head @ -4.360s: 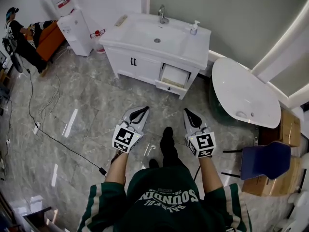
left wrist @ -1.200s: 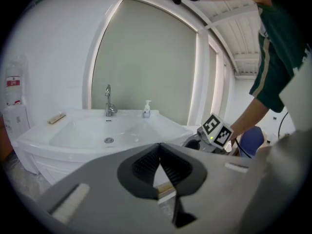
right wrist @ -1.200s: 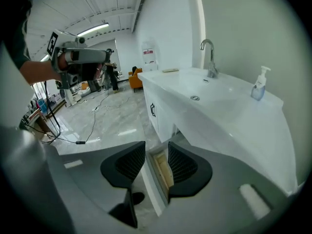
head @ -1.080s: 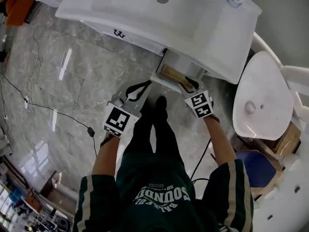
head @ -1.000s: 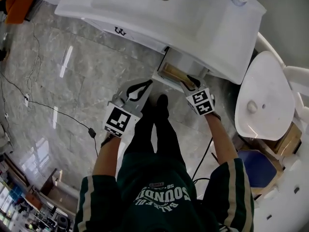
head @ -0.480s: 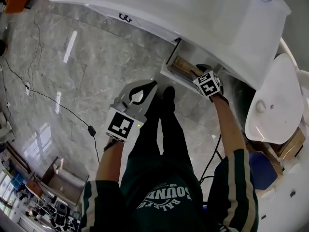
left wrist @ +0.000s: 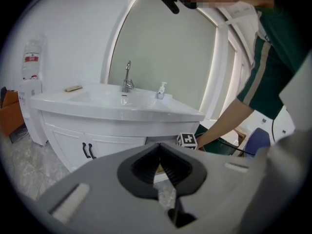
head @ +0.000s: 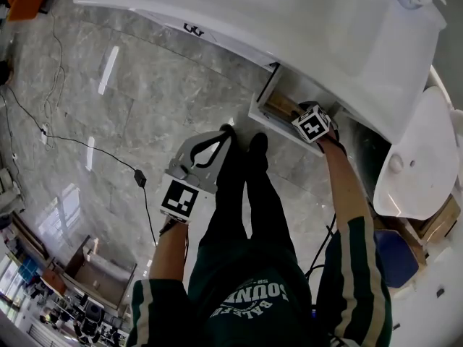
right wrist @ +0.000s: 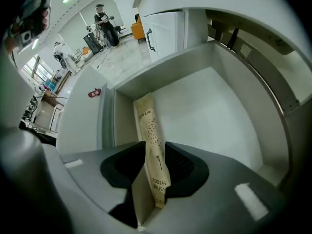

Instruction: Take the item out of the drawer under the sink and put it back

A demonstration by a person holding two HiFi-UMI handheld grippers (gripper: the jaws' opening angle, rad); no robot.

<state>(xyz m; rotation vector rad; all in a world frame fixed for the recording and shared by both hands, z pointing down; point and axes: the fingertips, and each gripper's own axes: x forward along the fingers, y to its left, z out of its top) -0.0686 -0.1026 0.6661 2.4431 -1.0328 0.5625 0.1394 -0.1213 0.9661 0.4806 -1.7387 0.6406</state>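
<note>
The open drawer [head: 262, 113] sits under the white sink counter [head: 289, 20]. A long tan toothbrush packet [right wrist: 149, 135] lies along the drawer's left wall [right wrist: 122, 116]. My right gripper [right wrist: 155, 152] reaches into the drawer and is shut on the packet's near end. From the head view, the right gripper [head: 300, 109] is inside the drawer with the packet [head: 277, 108] just left of it. My left gripper [head: 226, 130] hangs shut and empty over the floor, left of the drawer. In the left gripper view it [left wrist: 159, 147] points at the sink cabinet.
Cabinet doors with black handles [left wrist: 87, 151] are left of the drawer. A faucet [left wrist: 127, 77] and soap dispenser [left wrist: 160, 90] stand on the counter. A white tub [head: 416, 165] and blue chair [head: 394, 255] are at right. A cable [head: 87, 150] crosses the floor. My legs [head: 246, 186] stand before the drawer.
I have come close to the sink. My right gripper has gone deeper into the drawer, onto the packet. The left gripper has stayed low beside my legs.
</note>
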